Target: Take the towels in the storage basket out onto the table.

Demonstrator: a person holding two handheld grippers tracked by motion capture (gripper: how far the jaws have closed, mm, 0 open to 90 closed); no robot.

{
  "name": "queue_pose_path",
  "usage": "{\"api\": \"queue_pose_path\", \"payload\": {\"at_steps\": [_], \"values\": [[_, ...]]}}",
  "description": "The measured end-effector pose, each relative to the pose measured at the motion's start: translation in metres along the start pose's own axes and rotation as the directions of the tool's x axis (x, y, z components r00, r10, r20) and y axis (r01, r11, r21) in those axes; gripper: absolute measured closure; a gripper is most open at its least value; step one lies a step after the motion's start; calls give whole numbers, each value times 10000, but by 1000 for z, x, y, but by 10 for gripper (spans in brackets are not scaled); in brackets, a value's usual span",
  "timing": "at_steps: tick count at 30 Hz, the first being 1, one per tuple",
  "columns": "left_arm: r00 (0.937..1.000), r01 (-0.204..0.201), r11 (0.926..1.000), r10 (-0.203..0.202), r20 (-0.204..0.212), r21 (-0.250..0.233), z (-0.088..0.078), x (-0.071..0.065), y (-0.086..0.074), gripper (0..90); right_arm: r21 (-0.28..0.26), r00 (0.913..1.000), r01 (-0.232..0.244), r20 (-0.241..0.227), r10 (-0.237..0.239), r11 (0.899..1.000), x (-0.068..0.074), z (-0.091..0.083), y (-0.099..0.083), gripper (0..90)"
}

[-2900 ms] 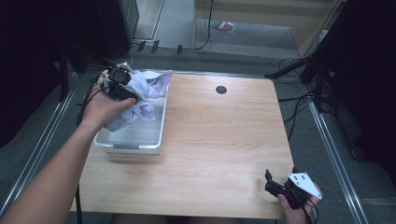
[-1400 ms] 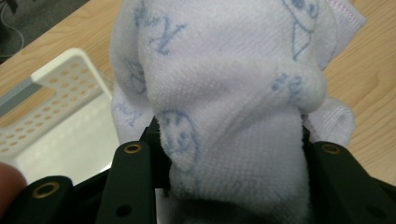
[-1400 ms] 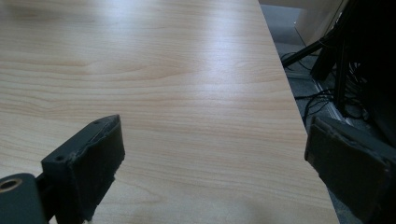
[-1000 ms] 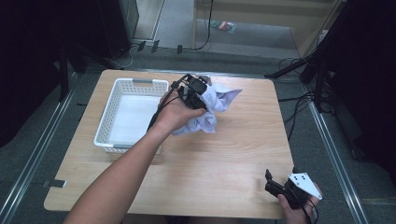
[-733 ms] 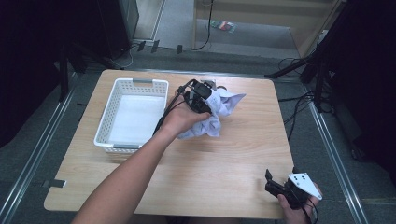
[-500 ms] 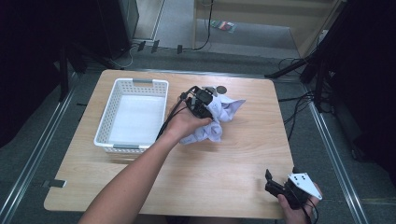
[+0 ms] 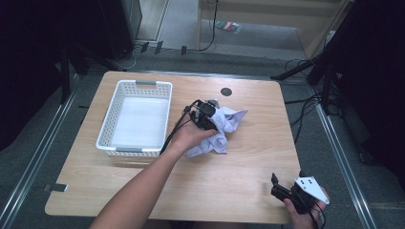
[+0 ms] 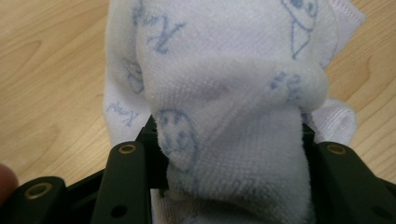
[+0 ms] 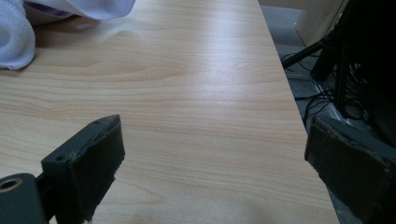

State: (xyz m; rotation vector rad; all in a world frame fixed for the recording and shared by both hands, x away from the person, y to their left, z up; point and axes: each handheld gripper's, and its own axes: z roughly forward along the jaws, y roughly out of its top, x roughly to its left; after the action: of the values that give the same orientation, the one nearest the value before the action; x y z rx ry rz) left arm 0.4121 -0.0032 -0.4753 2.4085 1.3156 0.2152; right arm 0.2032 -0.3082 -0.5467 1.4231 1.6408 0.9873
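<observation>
A white towel with pale blue prints lies bunched on the wooden table, right of the basket. My left gripper is low over it, shut on a thick fold. In the left gripper view the towel bulges up between the two black jaws of the left gripper, which have just been easing apart a little while the cloth stays pinched. My right gripper rests at the table's near right corner. In its own view the right gripper stands open over bare wood, with the towel's edge far off.
A white perforated basket stands empty at the table's left. A small black round grommet sits near the far edge. Cables and dark stands surround the table, and its right edge lies close to my right gripper.
My left hand has carried the towel out of the basket to the middle of the table and lowered it onto the wood. The right gripper has stayed put.
</observation>
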Motion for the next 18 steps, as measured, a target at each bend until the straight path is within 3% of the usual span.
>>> {"api": "queue_pose_path", "payload": {"at_steps": [12, 15, 18], "values": [[9998, 86, 9998, -83, 170, -170, 14, -4, -11, 460, -29, 10000, -10, -17, 10, 10000, 0, 0, 0, 49], [9986, 169, 9999, -168, 497, -18, 14, -4, -10, 340, -30, 10000, -17, -22, 17, 10000, 0, 0, 0, 49], [9990, 232, 9996, -226, 384, -134, 11, -5, -10, 129, -24, 10000, -16, -25, 16, 10000, 0, 0, 0, 49]]}}
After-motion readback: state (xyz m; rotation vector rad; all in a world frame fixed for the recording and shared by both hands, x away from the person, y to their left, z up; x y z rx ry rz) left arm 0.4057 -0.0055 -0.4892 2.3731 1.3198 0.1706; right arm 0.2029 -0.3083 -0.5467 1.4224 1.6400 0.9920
